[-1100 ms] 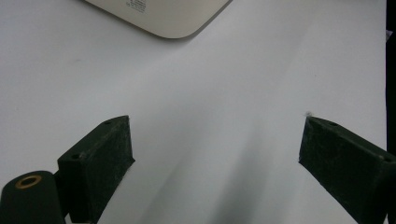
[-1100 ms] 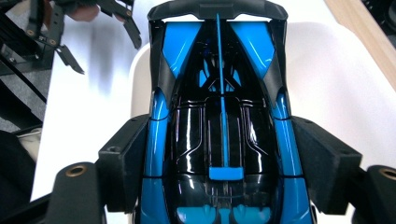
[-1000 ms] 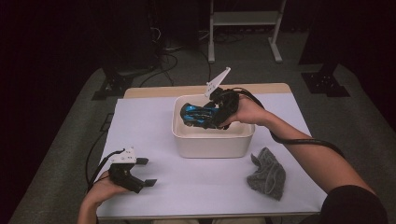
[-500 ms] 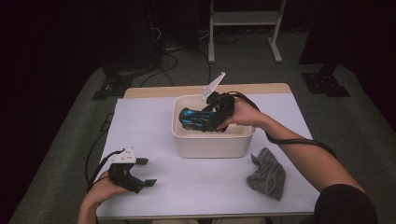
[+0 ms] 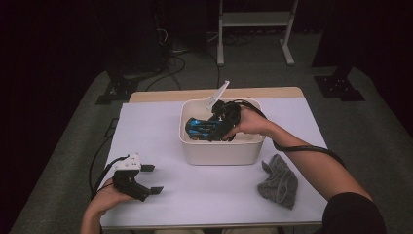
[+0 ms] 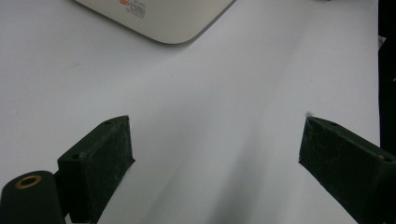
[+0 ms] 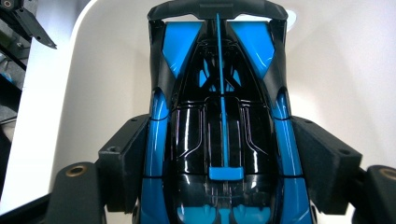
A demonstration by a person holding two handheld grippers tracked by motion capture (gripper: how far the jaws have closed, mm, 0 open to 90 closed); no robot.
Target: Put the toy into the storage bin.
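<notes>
Left gripper (image 5: 152, 179) sits low on white table (image 5: 160, 131) at near-left, jaws spread wide w/ nothing btwn. Mid-table, white bin (image 5: 221, 151); right gripper (image 5: 217, 127) reaches into it, clamped on sides of blue & black toy car (image 7: 219, 121). Grey cloth (image 5: 279, 183) lies just right of bin

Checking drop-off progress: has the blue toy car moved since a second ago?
Yes. The blue toy car, held by the right hand-held gripper, has sunk lower into the white bin.

My jaws and the frame's bottom edge cut off the blue toy car (image 7: 219, 121); the white tub's (image 6: 168, 21) label is too blurred to read.
</notes>
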